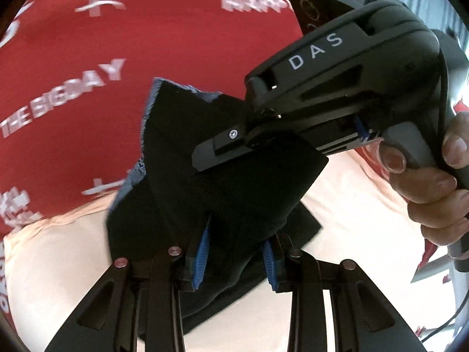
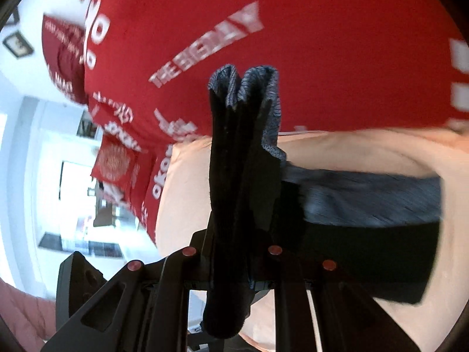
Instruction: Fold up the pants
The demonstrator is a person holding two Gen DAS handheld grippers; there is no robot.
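The black pants with a grey inner side hang bunched in the air in front of a person's red shirt. My left gripper is shut on a thick fold of them, its blue pads pressing the cloth from both sides. My right gripper comes in from the upper right, held by a hand, its fingers lying on the same cloth. In the right wrist view, my right gripper is shut on a folded edge of the pants, which stands upright between its fingers. More cloth trails right.
The red shirt with white lettering fills the background close behind the pants. A pale peach surface lies below it. A bright room with red cushions and framed pictures shows at the left.
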